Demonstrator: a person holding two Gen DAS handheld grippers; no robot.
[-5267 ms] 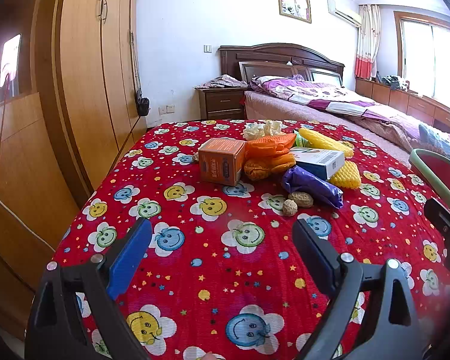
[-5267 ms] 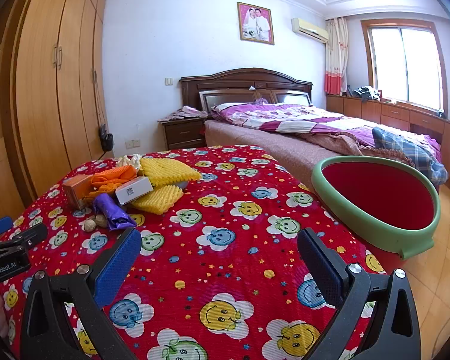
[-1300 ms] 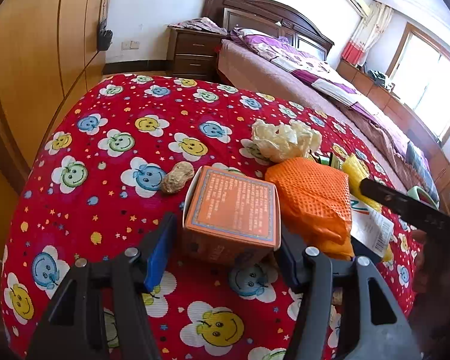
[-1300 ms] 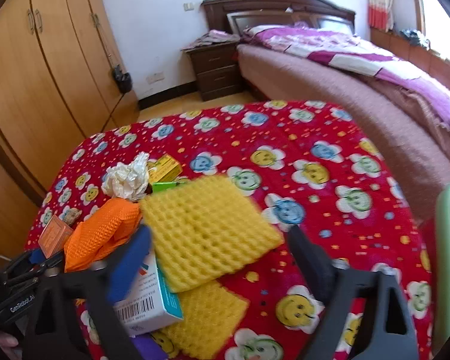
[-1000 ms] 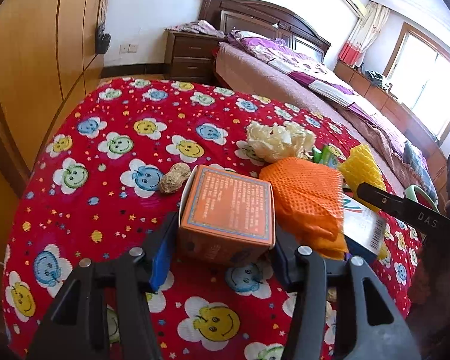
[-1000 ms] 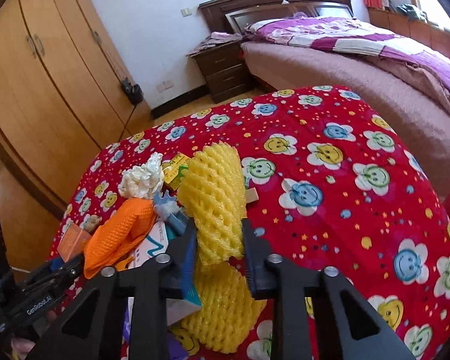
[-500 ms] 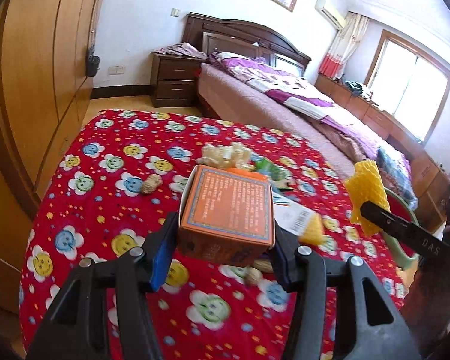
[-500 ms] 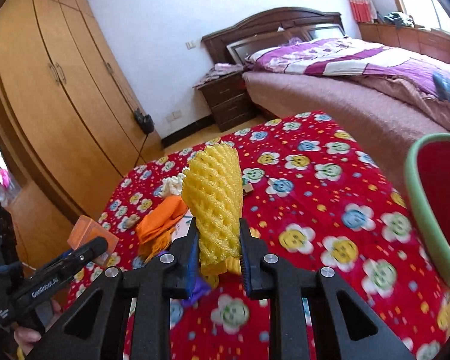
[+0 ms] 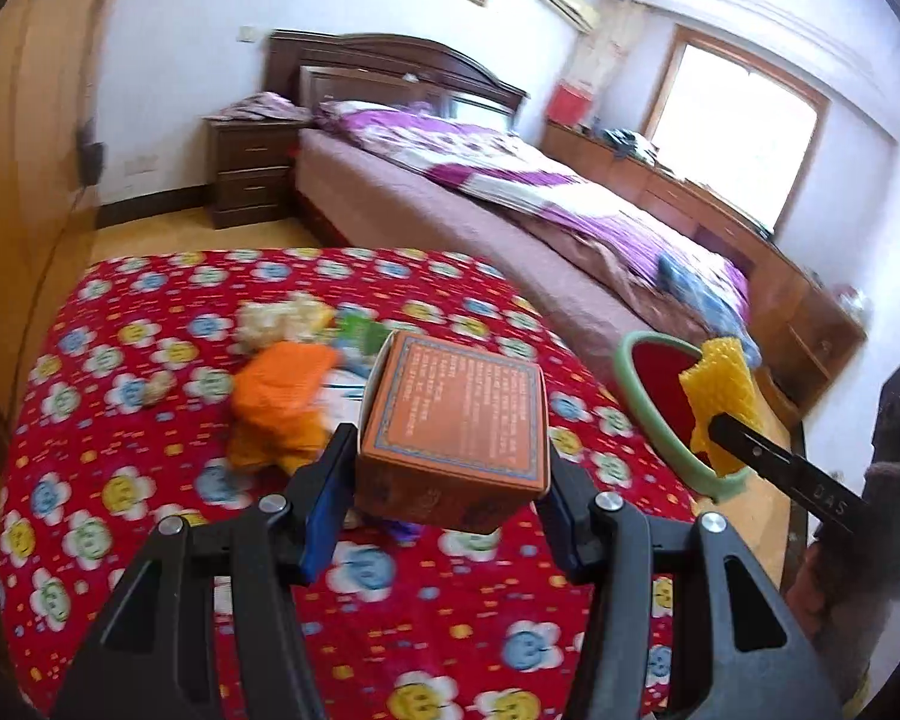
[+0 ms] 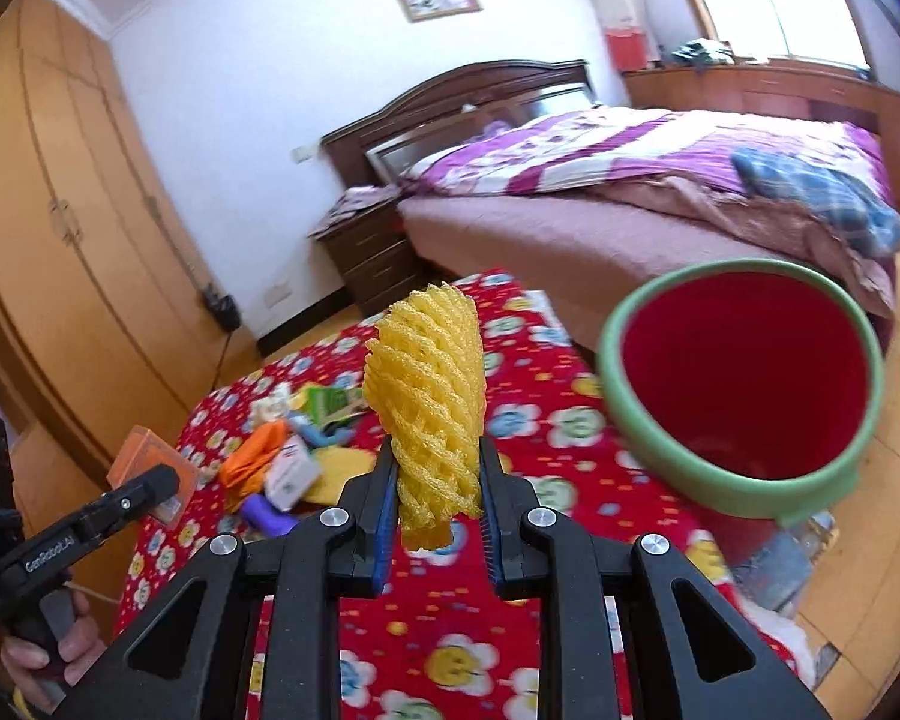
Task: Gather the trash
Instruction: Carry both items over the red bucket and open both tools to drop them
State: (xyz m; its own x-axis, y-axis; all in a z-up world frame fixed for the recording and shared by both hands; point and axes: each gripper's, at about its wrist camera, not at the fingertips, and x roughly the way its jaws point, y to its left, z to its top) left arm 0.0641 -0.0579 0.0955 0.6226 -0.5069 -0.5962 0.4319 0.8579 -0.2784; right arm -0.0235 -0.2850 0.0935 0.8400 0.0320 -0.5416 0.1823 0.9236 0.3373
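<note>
My left gripper (image 9: 444, 480) is shut on an orange cardboard box (image 9: 456, 408) and holds it above the red smiley tablecloth (image 9: 150, 480). My right gripper (image 10: 435, 480) is shut on a yellow foam fruit net (image 10: 429, 402), held upright above the table, left of the red bin with a green rim (image 10: 744, 384). In the left wrist view the same net (image 9: 723, 396) hangs over the bin (image 9: 660, 408). The box also shows at the left of the right wrist view (image 10: 150, 456).
On the table lie an orange net (image 9: 282, 396), crumpled white paper (image 9: 276, 315), a green packet (image 9: 360, 330), a peanut (image 9: 159, 387), a white box (image 10: 291, 474) and a purple wrapper (image 10: 264, 510). A bed (image 9: 510, 204) and a nightstand (image 9: 246, 174) stand behind; a wardrobe (image 10: 60, 228) at left.
Both grippers closed on their items, lifted them off the table and swung right toward the bin. The yellow net now hangs by the bin's rim.
</note>
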